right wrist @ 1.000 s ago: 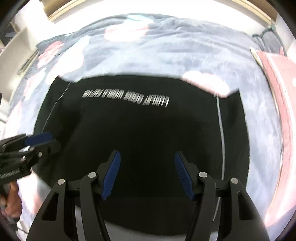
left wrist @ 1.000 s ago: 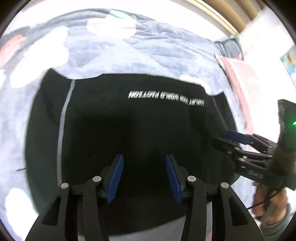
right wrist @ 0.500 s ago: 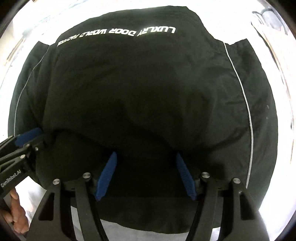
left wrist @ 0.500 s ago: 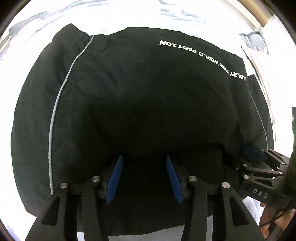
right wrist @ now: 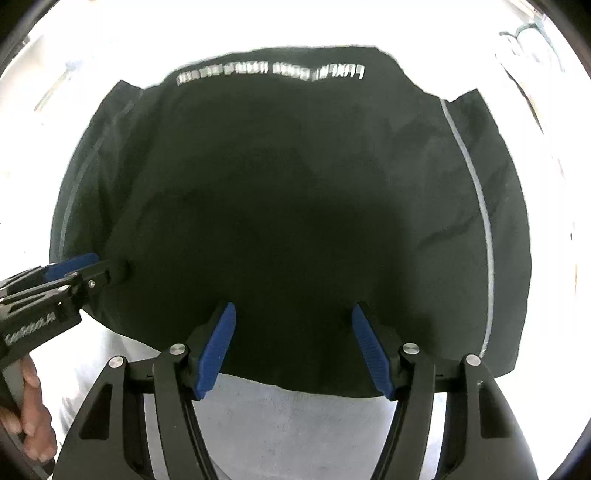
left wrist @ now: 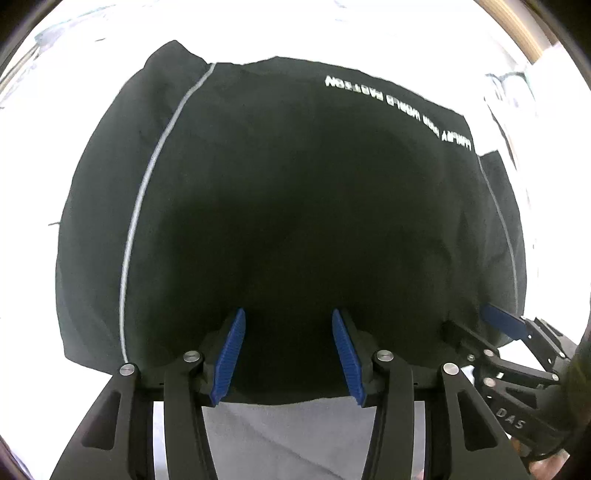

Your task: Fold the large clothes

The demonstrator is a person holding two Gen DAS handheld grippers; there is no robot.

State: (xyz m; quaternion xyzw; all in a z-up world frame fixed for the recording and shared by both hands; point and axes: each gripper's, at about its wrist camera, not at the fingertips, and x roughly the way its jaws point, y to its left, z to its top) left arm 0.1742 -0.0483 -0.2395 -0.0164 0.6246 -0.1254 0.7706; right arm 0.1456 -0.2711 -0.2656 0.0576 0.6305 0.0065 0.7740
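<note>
**A:** What is it lying on?

**B:** A pale surface [left wrist: 288, 428], grey at the bottom centre of both views and blown out to white around the edges. At the upper right of the left wrist view a strip of wooden trim [left wrist: 517, 29] shows.

**A:** And the garment?

**B:** The black garment [left wrist: 295, 206] fills the middle of both frames, with white lettering [right wrist: 271, 72] near its top edge and a thin grey stripe [left wrist: 147, 192] down each side.

**A:** The grippers?

**B:** The left gripper [left wrist: 288, 354] has its blue pads spread wide over the garment's near hem, pinching nothing. The right gripper [right wrist: 291, 349] is likewise spread at that hem. Each shows at the other view's lower side edge.

**A:** Anything unclear?

**B:** The lettering is too blurred to read. The overexposed surroundings hide any pattern, and the garment's centre is too dark to show folds. A hand [right wrist: 33, 417] is cut off at lower left of the right wrist view.
</note>
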